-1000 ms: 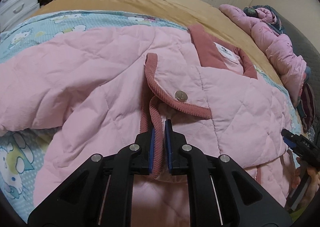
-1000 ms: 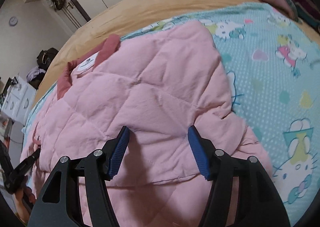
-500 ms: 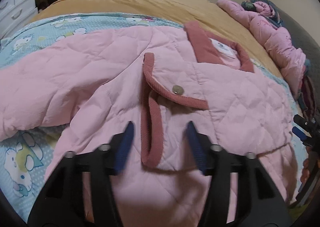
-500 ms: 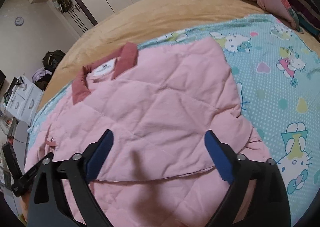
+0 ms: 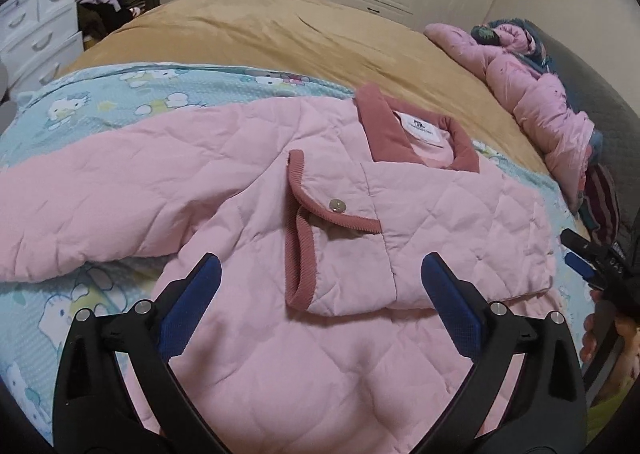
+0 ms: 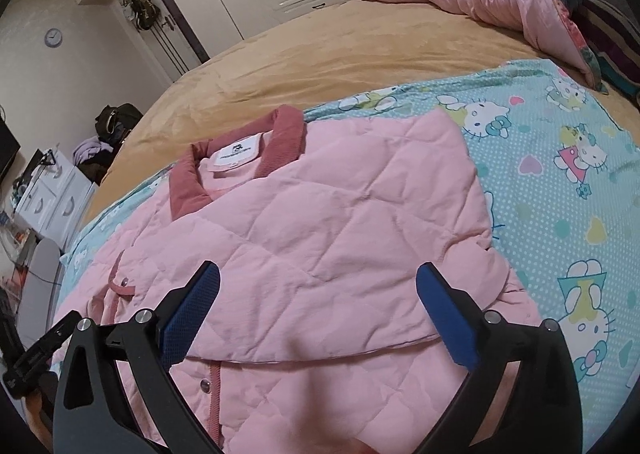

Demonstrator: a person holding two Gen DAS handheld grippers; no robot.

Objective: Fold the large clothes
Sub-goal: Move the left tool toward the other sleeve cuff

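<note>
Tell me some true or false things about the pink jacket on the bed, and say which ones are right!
1. The left gripper is squeezing the sleeve cuff. False: its fingers are wide open, holding nothing.
2. The right gripper is open. True.
3. The pink quilted jacket lies on a Hello Kitty sheet. True.
4. The collar is bright green. False: it is darker rose pink.
5. One sleeve is folded across the jacket's front, the snap button showing near its cuff. True.
</note>
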